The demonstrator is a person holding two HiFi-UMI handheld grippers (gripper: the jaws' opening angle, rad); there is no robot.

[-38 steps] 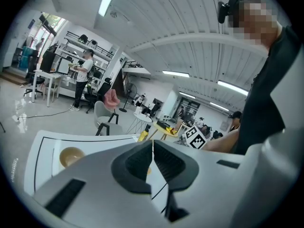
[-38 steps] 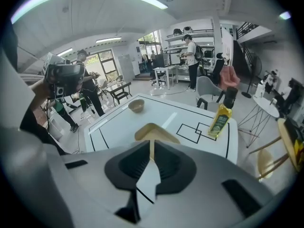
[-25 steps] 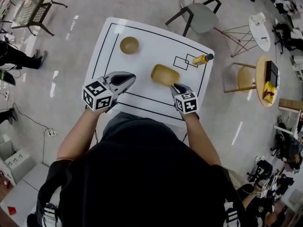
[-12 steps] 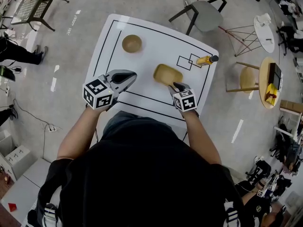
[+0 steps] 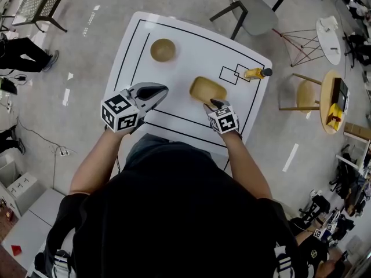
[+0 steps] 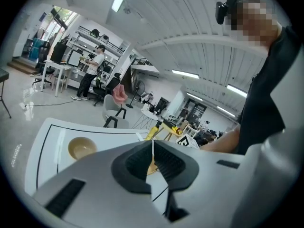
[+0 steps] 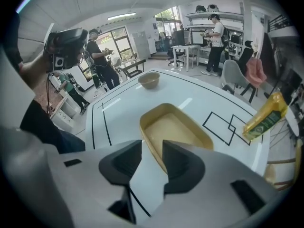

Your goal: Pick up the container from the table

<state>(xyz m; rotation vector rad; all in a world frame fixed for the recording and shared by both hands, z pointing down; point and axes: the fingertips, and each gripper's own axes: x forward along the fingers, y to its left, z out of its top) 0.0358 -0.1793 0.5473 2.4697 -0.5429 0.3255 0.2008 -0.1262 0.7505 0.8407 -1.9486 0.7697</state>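
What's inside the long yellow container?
Nothing shows inside the container: just its bare yellowish floor. The right gripper, whose jaws have just been opening with nothing clamped between them, covers the near corner, so that part is unseen.

The container — a shallow, golden-yellow oblong dish with rounded corners, empty, open side up — is sitting flat and slightly askew on the white table, near two drawn squares.

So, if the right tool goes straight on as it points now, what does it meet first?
Probably the near rim of the yellow container; the right tool has just been opening its jaws, nothing gripped yet.
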